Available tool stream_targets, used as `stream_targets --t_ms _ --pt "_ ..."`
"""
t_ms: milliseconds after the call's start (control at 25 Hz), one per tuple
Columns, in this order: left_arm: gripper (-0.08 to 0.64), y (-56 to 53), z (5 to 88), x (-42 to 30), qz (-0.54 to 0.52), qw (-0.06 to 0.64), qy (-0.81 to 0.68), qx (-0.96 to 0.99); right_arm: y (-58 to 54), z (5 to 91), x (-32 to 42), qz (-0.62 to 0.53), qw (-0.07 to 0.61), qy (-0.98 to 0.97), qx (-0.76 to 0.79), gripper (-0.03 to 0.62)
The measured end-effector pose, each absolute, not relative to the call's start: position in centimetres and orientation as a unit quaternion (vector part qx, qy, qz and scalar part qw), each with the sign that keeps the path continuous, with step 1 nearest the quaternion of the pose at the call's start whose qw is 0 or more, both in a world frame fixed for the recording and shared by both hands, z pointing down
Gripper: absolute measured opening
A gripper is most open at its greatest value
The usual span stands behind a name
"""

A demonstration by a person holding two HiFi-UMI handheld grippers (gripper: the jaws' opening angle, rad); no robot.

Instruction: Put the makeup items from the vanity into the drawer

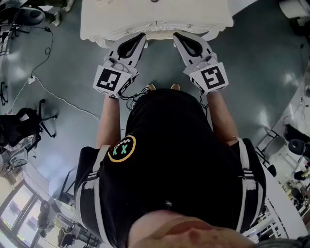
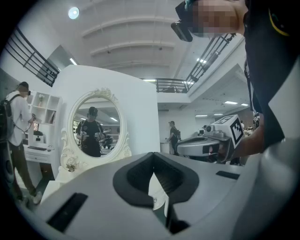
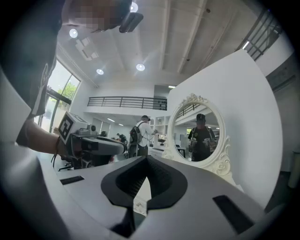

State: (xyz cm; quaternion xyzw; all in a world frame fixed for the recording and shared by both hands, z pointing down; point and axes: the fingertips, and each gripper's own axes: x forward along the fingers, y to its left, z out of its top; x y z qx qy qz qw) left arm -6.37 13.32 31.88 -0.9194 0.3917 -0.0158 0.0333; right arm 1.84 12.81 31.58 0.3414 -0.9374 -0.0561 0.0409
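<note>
- The left tongs [image 1: 141, 38] and right tongs [image 1: 177, 37] are level and closed on nothing, with their noses at the front edge of the vanity [image 1: 101, 35]. Pushed forward shut, they would likely bump it rather than grip.
- No view shows the makeup items or the drawer, so a blind reach over the tabletop [image 1: 145, 14] risks toppling something.
- The mirror [image 2: 96, 130] stands behind, and a high overreach could strike it.

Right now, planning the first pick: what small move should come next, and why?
Probably open both jaws: the left gripper and right gripper are shut, empty and level at the front edge of the vanity, with no makeup item in view.
</note>
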Motion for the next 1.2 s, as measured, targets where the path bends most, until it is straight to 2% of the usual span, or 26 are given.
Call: stream_targets --t_ms 760,1040,1200 --pt "0.018 12.8 32.1 -6.4 -0.018 0.03 0.393 -0.919 12.0 31.8 1.6 -0.045 0.033 -0.94 0.336 0.025" --pt "0.018 12.5 32.1 -6.4 -0.019 0.031 0.395 -0.918 11.6 31.8 1.8 -0.038 0.033 -0.939 0.34 0.074" --pt "0.018 12.2 32.2 -6.2 -0.019 0.031 0.396 -0.918 11.3 32.0 1.9 -0.033 0.032 -0.94 0.337 0.139"
